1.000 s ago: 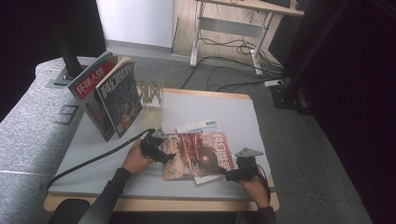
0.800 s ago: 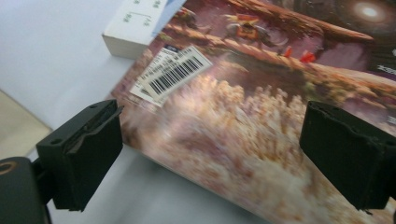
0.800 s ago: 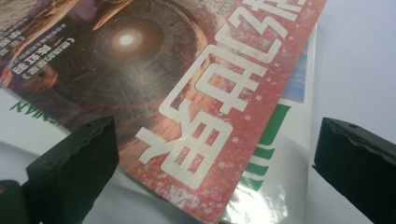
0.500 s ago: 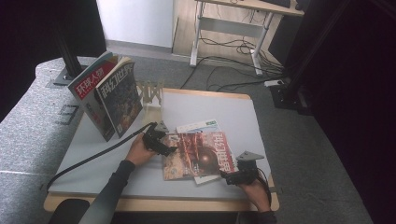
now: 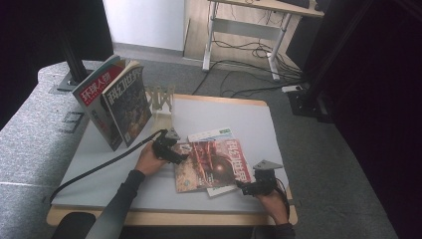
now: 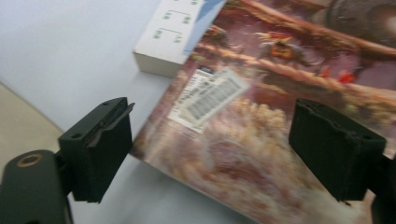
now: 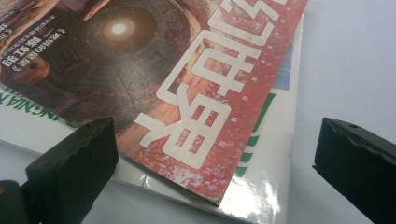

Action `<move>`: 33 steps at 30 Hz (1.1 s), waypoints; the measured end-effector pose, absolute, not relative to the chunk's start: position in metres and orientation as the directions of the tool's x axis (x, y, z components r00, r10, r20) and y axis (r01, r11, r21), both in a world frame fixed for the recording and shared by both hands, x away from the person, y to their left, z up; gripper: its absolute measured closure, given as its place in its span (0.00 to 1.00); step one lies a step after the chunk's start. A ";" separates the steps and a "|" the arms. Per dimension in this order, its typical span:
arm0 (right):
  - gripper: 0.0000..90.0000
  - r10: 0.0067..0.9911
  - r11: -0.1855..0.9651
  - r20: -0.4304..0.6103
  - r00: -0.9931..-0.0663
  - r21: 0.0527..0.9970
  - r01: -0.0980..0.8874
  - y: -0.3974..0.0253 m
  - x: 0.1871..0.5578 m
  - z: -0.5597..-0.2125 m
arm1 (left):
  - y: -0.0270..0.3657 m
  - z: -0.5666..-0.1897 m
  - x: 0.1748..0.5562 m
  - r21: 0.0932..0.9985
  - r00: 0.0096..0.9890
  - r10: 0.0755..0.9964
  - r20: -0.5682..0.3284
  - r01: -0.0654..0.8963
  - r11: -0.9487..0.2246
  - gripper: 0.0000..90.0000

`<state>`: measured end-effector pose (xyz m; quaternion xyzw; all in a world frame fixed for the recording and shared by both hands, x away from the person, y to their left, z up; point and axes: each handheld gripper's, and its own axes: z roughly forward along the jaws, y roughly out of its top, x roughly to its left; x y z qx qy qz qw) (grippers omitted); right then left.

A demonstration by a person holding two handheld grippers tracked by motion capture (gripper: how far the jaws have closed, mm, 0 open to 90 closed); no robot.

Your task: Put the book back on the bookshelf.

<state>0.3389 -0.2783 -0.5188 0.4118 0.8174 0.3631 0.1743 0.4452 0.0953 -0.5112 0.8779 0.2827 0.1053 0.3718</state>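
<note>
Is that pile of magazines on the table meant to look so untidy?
It is a little askew. The red magazine lies crooked on the white one beneath, so the lower one's edges and corner stick out. Both grippers, left and right, sit open at opposite ends.

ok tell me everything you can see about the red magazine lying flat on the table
The glossy red magazine with large white characters lies flat, cover up, on a white book and a white-and-green magazine, on the pale grey table. A barcode sticker sits near one corner. Both open grippers, left and right, flank opposite corners.
</note>
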 end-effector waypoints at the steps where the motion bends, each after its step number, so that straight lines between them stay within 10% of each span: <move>1: 0.00 0.800 0.399 0.012 -0.600 0.736 0.546 -0.278 0.339 -0.519 | 0.096 -0.512 0.447 0.710 0.820 0.572 -0.038 0.425 -0.562 0.13; 33: 0.03 0.868 0.349 -0.009 -0.496 0.723 0.597 -0.301 0.384 -0.516 | 0.098 -0.514 0.410 0.660 0.845 0.529 -0.081 0.443 -0.606 0.16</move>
